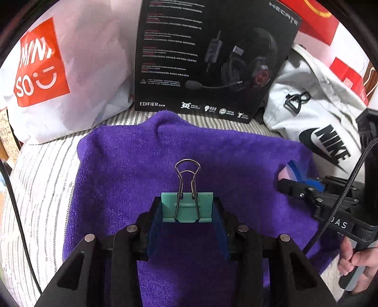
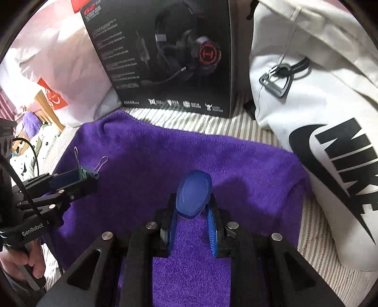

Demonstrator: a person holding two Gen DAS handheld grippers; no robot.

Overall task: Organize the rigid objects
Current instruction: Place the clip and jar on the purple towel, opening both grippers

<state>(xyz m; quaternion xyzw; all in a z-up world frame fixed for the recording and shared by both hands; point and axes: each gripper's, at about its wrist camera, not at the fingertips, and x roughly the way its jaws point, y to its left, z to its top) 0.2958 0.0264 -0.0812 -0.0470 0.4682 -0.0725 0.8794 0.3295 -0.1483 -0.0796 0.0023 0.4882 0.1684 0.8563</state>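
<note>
A purple towel lies spread over a grey-and-white striped bed cover, lit evenly from above. Behind it stands a black headset box, upright and square to the towel's far edge. A white Miniso bag slumps to its left, a white Nike bag crowds in on the right. Red boxes sit further back, and wooden furniture peeks in far left.
</note>
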